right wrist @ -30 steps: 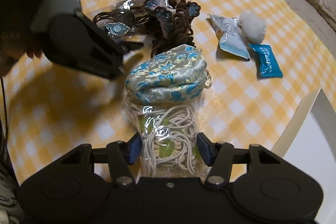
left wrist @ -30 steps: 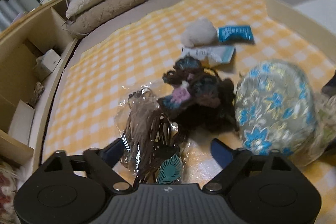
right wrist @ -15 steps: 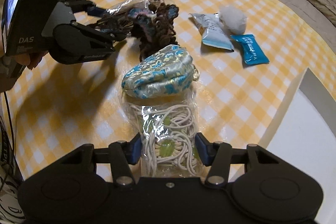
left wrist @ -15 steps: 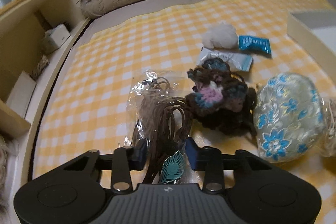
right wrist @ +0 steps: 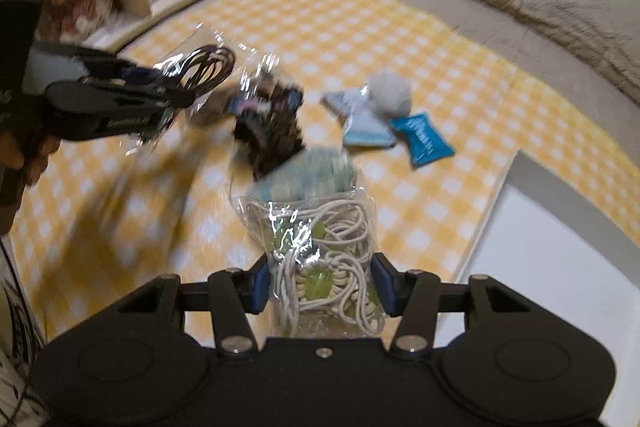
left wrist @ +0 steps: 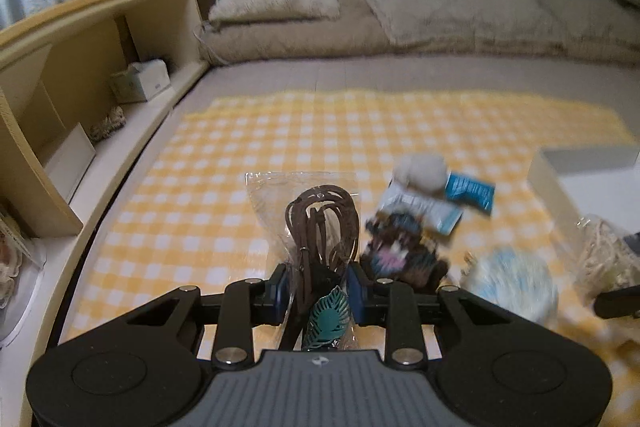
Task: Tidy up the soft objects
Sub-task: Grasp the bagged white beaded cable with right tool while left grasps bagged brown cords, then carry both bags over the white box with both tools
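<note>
Both grippers are clamped on clear bags held above the yellow checked cloth [left wrist: 320, 131]: the left gripper [left wrist: 319, 289] grips the brown-cord bag [left wrist: 316, 219], the right gripper [right wrist: 322, 285] the white-cord bag [right wrist: 320, 239]. Below lie 2 blue packets, blurred.

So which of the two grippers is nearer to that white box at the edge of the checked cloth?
Right. The right gripper, shut on the bag of white cords, sits beside the white box. The left gripper, holding the bag of brown cords, is across the cloth.
</note>
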Tool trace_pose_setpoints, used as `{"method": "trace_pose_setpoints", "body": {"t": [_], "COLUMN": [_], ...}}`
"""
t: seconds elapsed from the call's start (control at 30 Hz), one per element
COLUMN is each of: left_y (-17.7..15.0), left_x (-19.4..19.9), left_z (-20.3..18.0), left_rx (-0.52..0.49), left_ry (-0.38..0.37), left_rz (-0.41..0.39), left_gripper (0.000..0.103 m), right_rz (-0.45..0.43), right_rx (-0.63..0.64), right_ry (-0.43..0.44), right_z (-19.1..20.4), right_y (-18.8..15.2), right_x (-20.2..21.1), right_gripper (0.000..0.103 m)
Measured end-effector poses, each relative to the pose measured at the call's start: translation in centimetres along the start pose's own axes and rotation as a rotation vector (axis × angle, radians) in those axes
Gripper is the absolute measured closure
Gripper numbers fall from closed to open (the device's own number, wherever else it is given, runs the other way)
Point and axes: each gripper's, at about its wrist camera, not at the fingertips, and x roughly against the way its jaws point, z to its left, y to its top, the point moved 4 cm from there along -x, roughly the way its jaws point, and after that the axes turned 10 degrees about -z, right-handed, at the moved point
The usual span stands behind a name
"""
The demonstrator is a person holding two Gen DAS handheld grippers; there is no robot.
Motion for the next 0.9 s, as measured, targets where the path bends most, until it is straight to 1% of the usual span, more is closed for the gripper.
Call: {"method": "trace_pose_setpoints", "body": {"t": [0.1, 0.3, 0.47, 0.57, 0.67, 0.8, 0.9], "left_y": [1.3, 3.4, 4.9, 5.6, 6.0, 6.2, 5.6], "left_x": [1.3, 3.1, 4.1, 4.4, 4.6, 4.5, 3.9], "left_z": [-0.5, -2.6, -5.8, -8.0, -10.2, -13.2, -15.6], "left_rx": [0.041, 0.095, 0.131, 0.144, 0.151, 0.168, 0.177], "left_ry": [-0.019, -0.067, -0.140, -0.185, -0.230, -0.289, -0.338], "left_rz": [-0.044, -0.120, -0.176, -0.197, -0.206, -0.200, -0.159], "left_gripper": [0.072, 0.072, 0.072, 0.072, 0.072, 0.072, 0.072], "right_rz": [-0.051, -0.148, -0.223, -0.253, -0.268, -0.267, -0.257], "right_rx": [-0.034, -0.117, -0.189, -0.231, -0.272, -0.326, -0.371], "right_ry": [-0.022, -0.096, -0.183, -0.235, -0.283, -0.347, -0.389], "right_z": [-0.5, -2.2, -4.8, -6.8, -9.0, -11.6, -13.5], "right_y": [0.6, 1.1, 0.8, 0.3, -0.7, -2.0, -3.4], "right_x": [1.5, 4.4, 7.4, 8.9, 10.2, 11.4, 12.1], "right_gripper": [0.051, 0.052, 0.052, 0.052, 0.052, 0.052, 0.052]}}
